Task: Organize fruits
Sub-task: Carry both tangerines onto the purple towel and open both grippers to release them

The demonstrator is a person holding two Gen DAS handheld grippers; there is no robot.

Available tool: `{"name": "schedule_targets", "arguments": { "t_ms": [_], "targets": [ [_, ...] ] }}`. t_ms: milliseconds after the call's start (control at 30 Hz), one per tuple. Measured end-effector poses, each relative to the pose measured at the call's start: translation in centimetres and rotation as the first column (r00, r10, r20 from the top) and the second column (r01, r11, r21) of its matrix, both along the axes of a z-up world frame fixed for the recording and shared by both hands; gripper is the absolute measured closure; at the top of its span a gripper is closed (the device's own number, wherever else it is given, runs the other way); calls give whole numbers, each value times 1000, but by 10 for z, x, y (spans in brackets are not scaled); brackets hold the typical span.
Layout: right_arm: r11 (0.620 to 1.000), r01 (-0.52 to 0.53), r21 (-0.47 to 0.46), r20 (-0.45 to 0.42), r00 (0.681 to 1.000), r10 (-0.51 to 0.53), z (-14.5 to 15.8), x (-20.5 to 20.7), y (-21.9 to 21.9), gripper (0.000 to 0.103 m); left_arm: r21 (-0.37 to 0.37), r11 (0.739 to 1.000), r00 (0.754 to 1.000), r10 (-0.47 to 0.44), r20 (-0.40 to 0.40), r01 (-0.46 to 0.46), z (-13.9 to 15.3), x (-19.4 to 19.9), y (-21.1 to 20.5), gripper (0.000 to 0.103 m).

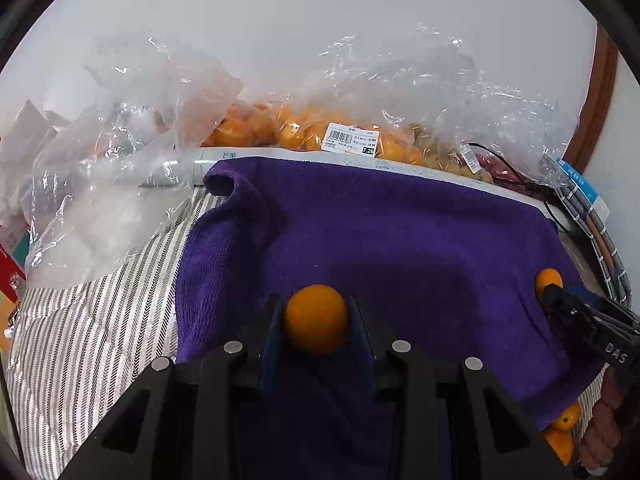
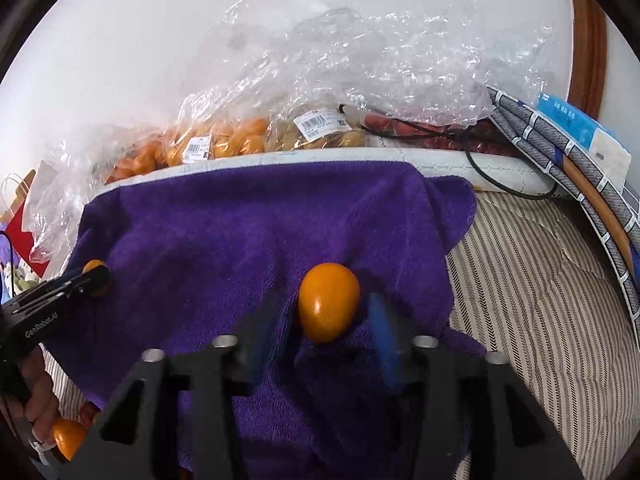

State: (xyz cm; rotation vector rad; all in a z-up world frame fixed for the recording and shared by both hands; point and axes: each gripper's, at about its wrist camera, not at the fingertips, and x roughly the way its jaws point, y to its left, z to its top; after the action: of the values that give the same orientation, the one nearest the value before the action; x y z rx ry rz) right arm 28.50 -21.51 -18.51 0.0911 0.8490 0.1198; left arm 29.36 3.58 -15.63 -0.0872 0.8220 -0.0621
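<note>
Left gripper (image 1: 316, 320): jaws clamped on a small orange fruit (image 1: 316, 318), blue pads pressing both its sides, held above the purple towel (image 1: 380, 232).

Right gripper (image 2: 328, 320): jaws apart, clear of a second orange fruit (image 2: 329, 302) lying on the purple towel between the blue pads (image 2: 382, 332); gaps visible on either side.

Purple towel: spread over striped bedding (image 2: 540, 300), far edge against a white patterned roll (image 1: 304, 156).

Behind the roll: clear plastic bags of orange fruit (image 1: 280, 128) with a barcode price label (image 1: 350, 140); a bag of yellowish fruit (image 2: 320, 136) alongside; crumpled empty plastic (image 1: 100, 184) at left.

Black cable (image 2: 508, 184): looped at the towel's far right.

Loose oranges (image 1: 564, 420): at the towel's near edge.
</note>
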Motion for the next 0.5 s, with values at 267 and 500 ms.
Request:
{"name": "schedule_targets", "arguments": {
  "t_ms": [267,500],
  "targets": [
    [999,52,-15,106,993,-50,19,-13,-7,34,-51,999,999,-16,37,18,9,-4,4,61],
    [995,100,-15,190,977,-95,47,-28,-15,34,-70,997,991,-19,129,28,25,-17,6,56]
  ]
}}
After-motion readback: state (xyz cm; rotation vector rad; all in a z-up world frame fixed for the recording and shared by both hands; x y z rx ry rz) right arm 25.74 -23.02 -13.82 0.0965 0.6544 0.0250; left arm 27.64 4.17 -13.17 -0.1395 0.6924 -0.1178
